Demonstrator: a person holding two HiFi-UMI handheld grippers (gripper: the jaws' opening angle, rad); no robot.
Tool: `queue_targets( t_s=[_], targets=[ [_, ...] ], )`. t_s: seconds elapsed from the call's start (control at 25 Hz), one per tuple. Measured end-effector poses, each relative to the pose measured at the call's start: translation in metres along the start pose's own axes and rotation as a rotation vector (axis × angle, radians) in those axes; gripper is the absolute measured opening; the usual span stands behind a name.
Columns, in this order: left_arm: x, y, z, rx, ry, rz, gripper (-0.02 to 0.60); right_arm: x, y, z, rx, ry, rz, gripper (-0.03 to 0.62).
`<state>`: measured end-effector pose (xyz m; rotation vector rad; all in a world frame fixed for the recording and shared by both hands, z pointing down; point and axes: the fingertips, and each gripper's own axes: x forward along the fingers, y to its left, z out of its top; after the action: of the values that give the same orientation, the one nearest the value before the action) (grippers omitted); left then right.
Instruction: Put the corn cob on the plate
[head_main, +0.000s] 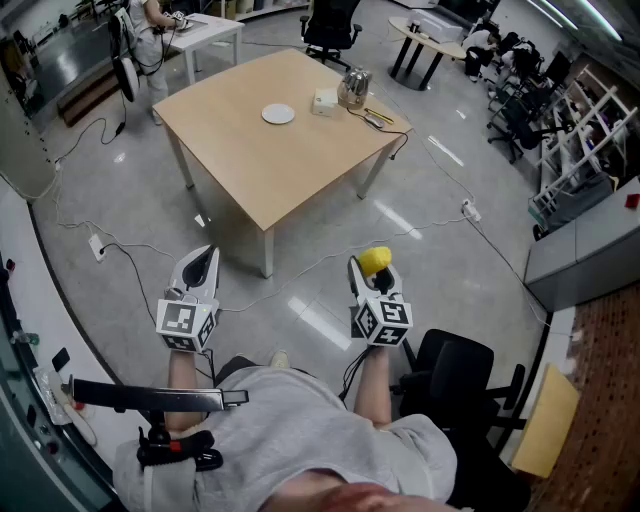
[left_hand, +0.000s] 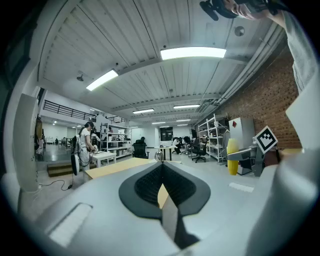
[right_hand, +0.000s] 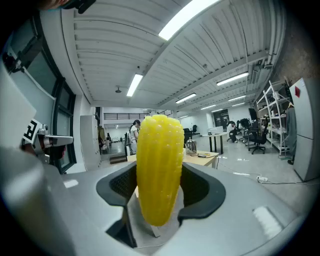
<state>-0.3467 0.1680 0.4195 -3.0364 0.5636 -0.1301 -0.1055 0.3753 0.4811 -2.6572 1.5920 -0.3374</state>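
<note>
Right gripper view: the corn cob (right_hand: 159, 170) stands upright between the wide-spread jaws of the right gripper (right_hand: 160, 196), whose pads clamp it on both sides. In the head view the cob is a yellow lump at that gripper's tip, above the floor (head_main: 330, 290) and well short of the worktop (head_main: 290, 175). The white plate (head_main: 278, 114) lies on the worktop, far from the cob. The left gripper (head_main: 200, 266) is level, its jaws pressed together with nothing between them.
</note>
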Motion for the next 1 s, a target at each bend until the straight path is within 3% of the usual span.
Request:
queue_targets(
  t_s=[0.52, 1.0],
  targets=[
    [0.007, -0.024, 0.014, 0.001, -0.002, -0.022, 0.020, -0.015, -0.019, 0.009, 0.025, -0.032, -0.014, 0.262],
    [0.070, -0.069, 0.009, 0.009, 0.014, -0.184, 0.020, -0.046, -0.073, -0.007, 0.065, -0.015, -0.154, 0.262]
  ],
)
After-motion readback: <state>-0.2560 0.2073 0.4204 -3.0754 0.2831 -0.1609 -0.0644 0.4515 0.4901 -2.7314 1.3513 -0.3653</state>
